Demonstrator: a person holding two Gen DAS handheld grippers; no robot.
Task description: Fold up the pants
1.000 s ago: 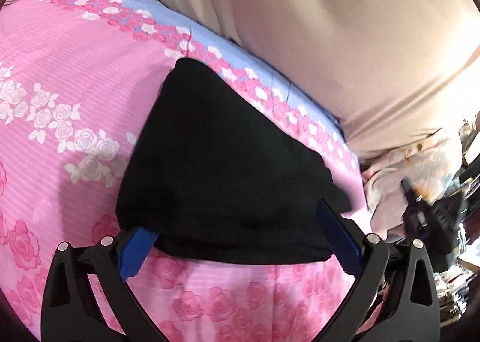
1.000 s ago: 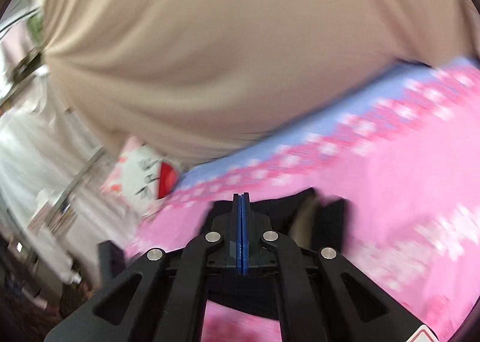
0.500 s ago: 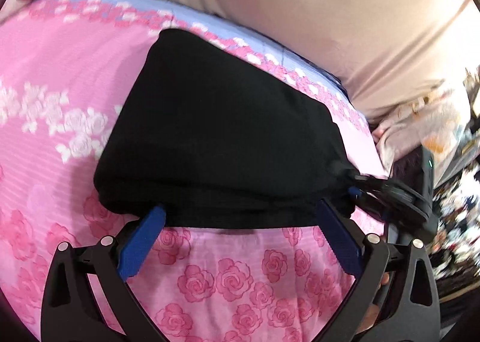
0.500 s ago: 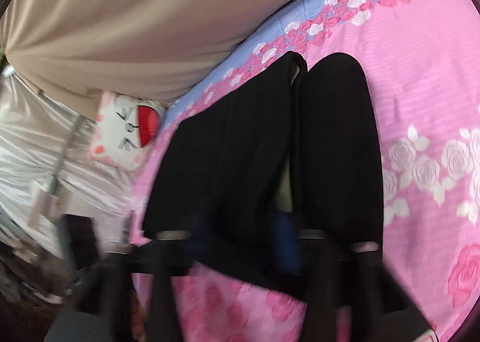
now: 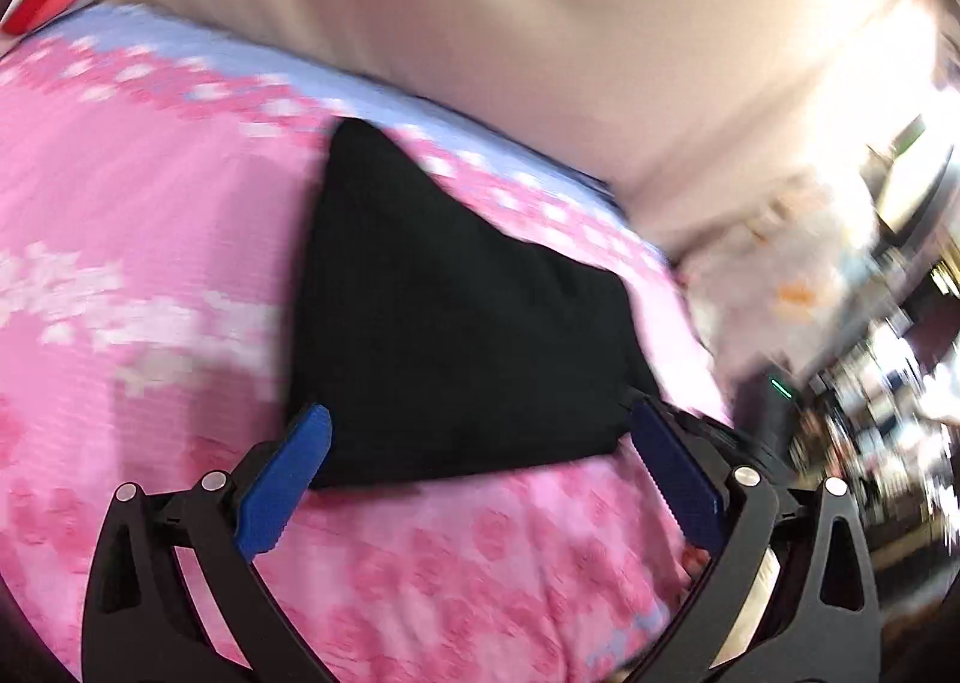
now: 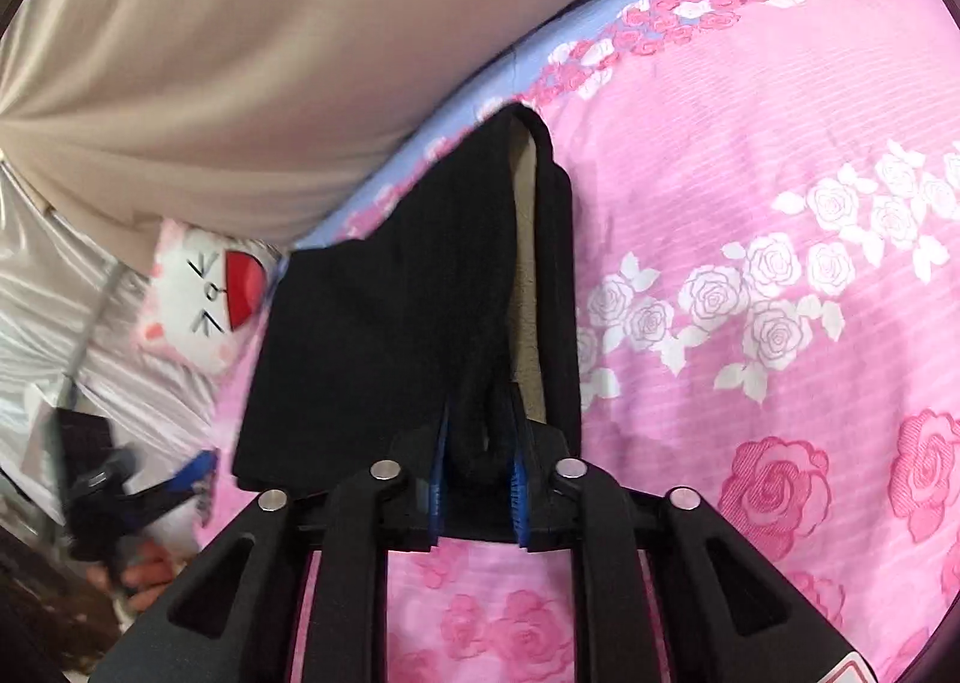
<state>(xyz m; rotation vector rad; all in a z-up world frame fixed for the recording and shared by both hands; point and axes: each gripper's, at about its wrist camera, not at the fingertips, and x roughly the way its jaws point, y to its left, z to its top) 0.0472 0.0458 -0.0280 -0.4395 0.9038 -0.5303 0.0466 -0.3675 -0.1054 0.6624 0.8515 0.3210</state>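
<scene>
The black pants (image 5: 456, 323) lie folded into a compact block on the pink rose bedspread (image 5: 120, 239). My left gripper (image 5: 480, 449) is open, its blue fingers spread wide at the near edge of the pants, holding nothing. In the right wrist view the pants (image 6: 384, 335) show as stacked layers with a beige lining visible in a gap. My right gripper (image 6: 477, 479) has its blue pads partly closed around a bunched black fold at the near edge. The left gripper also shows blurred in the right wrist view (image 6: 150, 485).
A beige curtain (image 6: 270, 41) hangs along the far side of the bed. A white cat cushion with a red mouth (image 6: 198, 293) sits at the bed's end. Cluttered shelves (image 5: 888, 359) stand beyond the bed's right edge.
My right gripper went from shut in the air to down at the pants edge, pads now around a fold. My left gripper stayed open and the view pulled back slightly.
</scene>
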